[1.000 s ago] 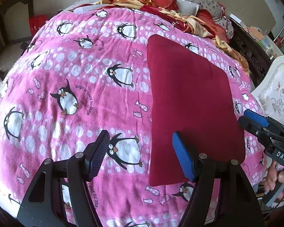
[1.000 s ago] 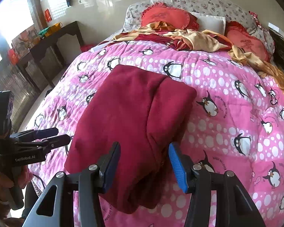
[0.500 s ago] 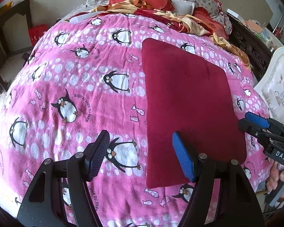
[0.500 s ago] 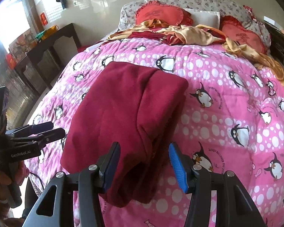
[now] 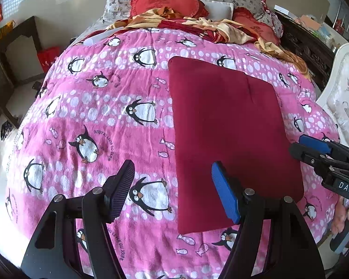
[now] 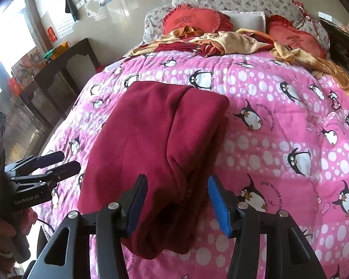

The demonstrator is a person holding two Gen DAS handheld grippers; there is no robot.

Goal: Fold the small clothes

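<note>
A dark red garment [image 5: 230, 134] lies folded as a flat rectangle on the pink penguin blanket [image 5: 100, 116]. In the right wrist view the garment [image 6: 151, 144] shows a stacked fold edge on its right side. My left gripper [image 5: 172, 190] is open and empty, above the blanket at the garment's near left corner. My right gripper [image 6: 176, 202] is open and empty, hovering over the garment's near end. The right gripper also shows at the right edge of the left wrist view [image 5: 314, 151]. The left gripper shows at the left of the right wrist view [image 6: 58, 165].
Red heart pillows [image 6: 193, 21] and a crumpled yellow and red cloth [image 6: 221, 41] lie at the head of the bed. A dark wooden table [image 6: 58, 69] stands left of the bed. A white upholstered chair [image 5: 342, 97] stands at the right.
Both grippers have drawn back and up a little from the garment, so more of the bed head shows. The garment has not moved. Both grippers stay open.
</note>
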